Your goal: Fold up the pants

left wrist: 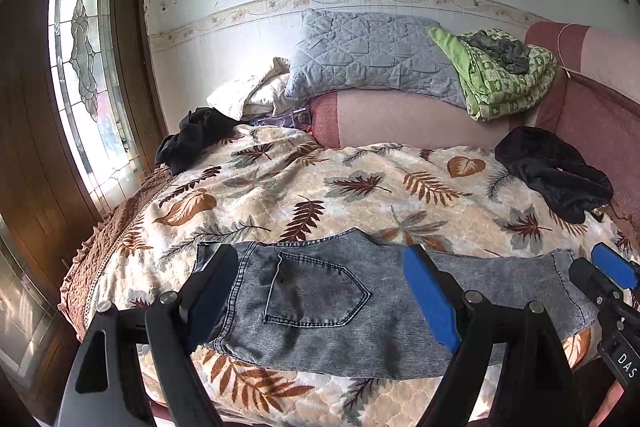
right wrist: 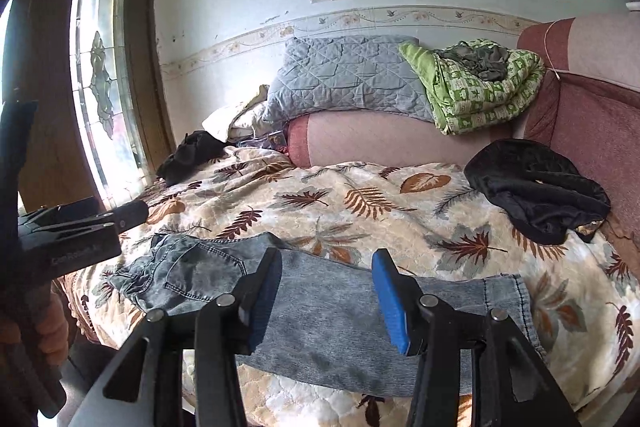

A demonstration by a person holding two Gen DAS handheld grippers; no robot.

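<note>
The grey washed-denim pants lie flat on the leaf-print blanket under both grippers; left gripper gapes wide, right gripper stands parted, apparently empty; a shallow pinch could catch blanket too.

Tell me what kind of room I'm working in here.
Most likely a lived-in bedroom or sitting room at home. The jeans lie on a leaf-print blanket over a bed or sofa, with a quilted grey pillow and a folded green quilt piled behind.
</note>
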